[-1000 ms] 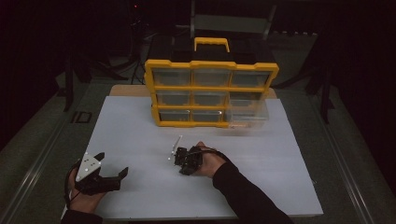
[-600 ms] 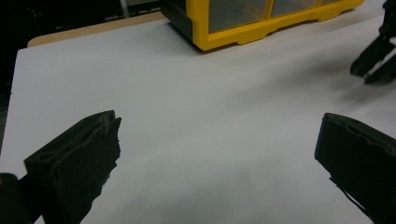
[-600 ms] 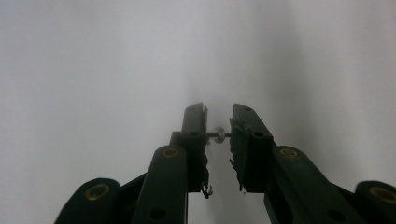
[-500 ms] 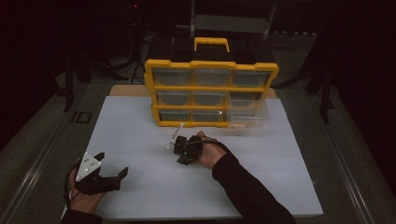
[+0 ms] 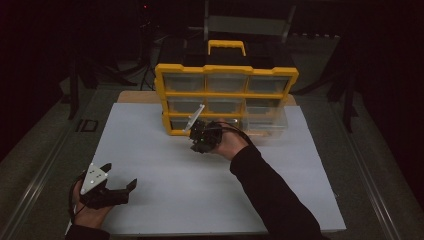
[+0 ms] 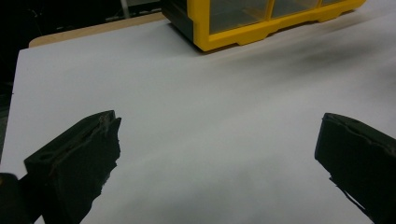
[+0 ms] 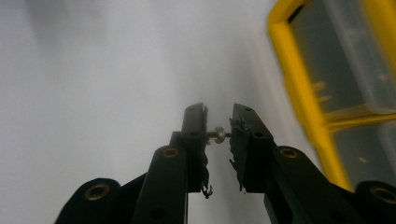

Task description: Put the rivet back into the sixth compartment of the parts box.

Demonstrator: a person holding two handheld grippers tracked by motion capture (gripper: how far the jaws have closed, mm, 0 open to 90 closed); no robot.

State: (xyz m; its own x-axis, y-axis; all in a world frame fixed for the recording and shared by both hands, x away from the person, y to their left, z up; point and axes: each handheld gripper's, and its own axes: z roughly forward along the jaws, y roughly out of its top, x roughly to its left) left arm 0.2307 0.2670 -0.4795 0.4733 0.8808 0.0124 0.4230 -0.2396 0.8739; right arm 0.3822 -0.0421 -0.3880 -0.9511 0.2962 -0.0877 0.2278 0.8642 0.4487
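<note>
White table (image 5: 165,210) lies bare around left gripper (image 5: 121,192).

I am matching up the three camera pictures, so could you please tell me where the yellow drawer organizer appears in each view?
High view: the yellow drawer organizer stands upright at top centre, at the far edge of the white table.
Left gripper view: its lower yellow corner sits at the top, right of centre.
Right gripper view: its yellow frame runs down the right side, blurred.
Shared landmark: the white table surface under it.
</note>
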